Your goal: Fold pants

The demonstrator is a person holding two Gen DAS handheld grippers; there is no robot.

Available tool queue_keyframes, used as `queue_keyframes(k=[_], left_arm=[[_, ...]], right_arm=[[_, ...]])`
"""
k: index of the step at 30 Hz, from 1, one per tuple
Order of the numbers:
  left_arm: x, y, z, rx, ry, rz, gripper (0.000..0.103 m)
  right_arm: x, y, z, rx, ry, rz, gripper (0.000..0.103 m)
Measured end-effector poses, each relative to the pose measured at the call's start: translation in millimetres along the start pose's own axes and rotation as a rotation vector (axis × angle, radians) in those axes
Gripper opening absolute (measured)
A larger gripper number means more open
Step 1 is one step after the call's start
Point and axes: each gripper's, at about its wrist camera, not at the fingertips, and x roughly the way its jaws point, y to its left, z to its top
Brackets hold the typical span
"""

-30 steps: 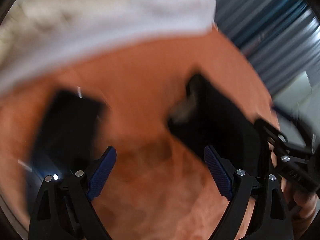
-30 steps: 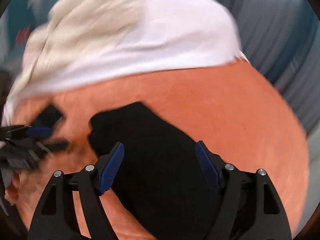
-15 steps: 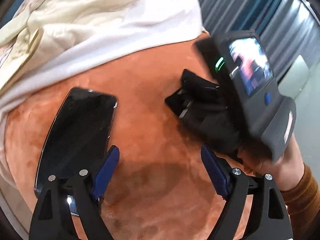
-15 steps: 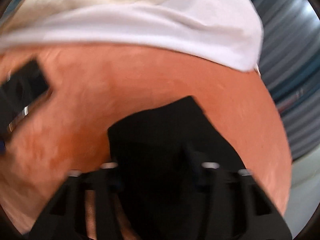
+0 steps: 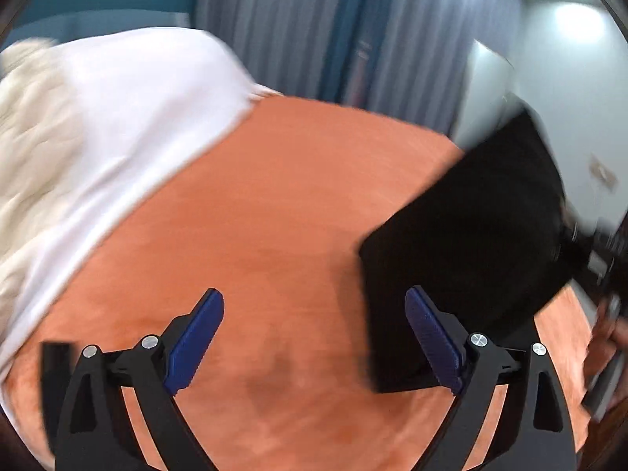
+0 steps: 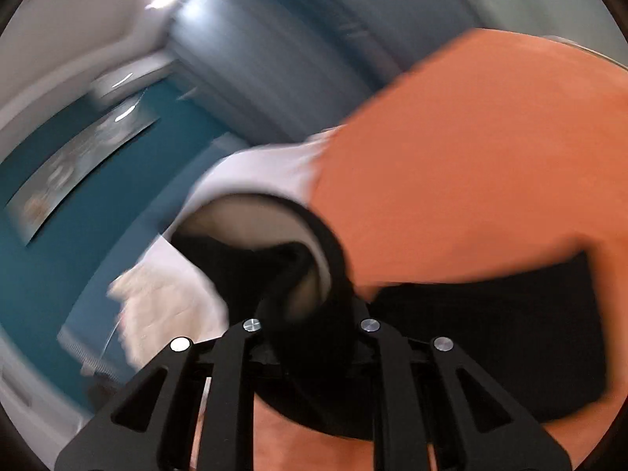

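Black pants (image 5: 463,243) hang lifted at the right of the left wrist view, one end drawn up toward the right gripper (image 6: 310,325) at the frame's edge and the lower end trailing near the orange blanket (image 5: 274,204). In the right wrist view that gripper's fingers have just been closing and now stand narrow, with a bunched fold of the black cloth pinched between them; the pads themselves are buried in fabric. The rest of the garment drapes off to the right over the orange cover. The left gripper (image 5: 314,341) points downward at a slant over the blanket, its blue fingers (image 5: 196,341) spread wide, having just opened further, with nothing between them. White bedding (image 5: 117,117) lies bunched beyond the orange cover at the left. Both views are motion-blurred.
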Motion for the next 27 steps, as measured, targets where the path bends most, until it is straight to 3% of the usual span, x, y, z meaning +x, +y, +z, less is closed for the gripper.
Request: queue_keyframes(k=[1,3,4,6,8,10,11,13,19,21,22,24,25,26,27], left_arm=[[17.5,-17.7,-1.1,0.024,0.039,-0.009,0.091],[54.6,-51.2,-9.9,0.048,0.111,-0.024,0.091],[68.0,-60.0,-13.2,0.047,0.137,-0.010,0.091],[91.2,-77.5,-22.8,0.040,0.185,0.009,0.091],[108.8,-79.8,-23.6,0.019,0.221,0.030,0.091],[114.7,-76.6,-23.6,-0.006,0.230,0.033,0.091],[118.0,-79.3,-23.1,-0.016,0.232,0.036,0.091],[121.1,-82.2,-25.3,-0.026,0.238,0.054,0.091],[145.2,-106.1,-36.4,0.021,0.285,0.095,0.091],[147.0,-116.0,-41.7,0.052,0.286,0.077,0.091],[147.6,-121.1,-43.2,0.072,0.283,0.083,0.091],[152.3,-132.2,-47.1,0.124,0.275,0.120,0.091],[154.7,-136.1,-48.3,0.141,0.270,0.139,0.091],[156.3,-139.4,-48.4,0.152,0.263,0.154,0.091],[156.8,-143.0,-46.2,0.159,0.253,0.168,0.091]], right_arm=[[-5.6,-29.9,-6.1,0.029,0.011,-0.058,0.019],[0.1,-107.2,-36.7,0.121,0.130,-0.177,0.022],[2.9,-129.9,-49.2,0.170,0.171,-0.172,0.021],[-7.7,-151.1,-61.2,0.238,0.148,-0.016,0.026],[-20.8,-146.3,-59.0,0.202,0.140,0.011,0.057],[-31.3,-139.1,-53.4,0.159,0.118,0.023,0.080],[-34.5,-137.4,-49.9,0.146,0.112,0.022,0.084],[-35.6,-137.9,-40.3,0.155,0.107,0.056,0.085],[-0.6,-160.0,-3.9,0.303,0.202,0.128,0.090],[4.9,-159.9,8.1,0.320,0.223,0.154,0.095],[11.1,-156.3,12.1,0.300,0.243,0.130,0.095],[27.1,-147.5,16.6,0.230,0.295,0.064,0.092],[35.5,-139.4,18.4,0.178,0.308,0.022,0.068],[41.4,-128.0,19.7,0.106,0.316,-0.022,0.011],[44.6,-115.1,20.6,0.027,0.337,-0.066,0.009]])
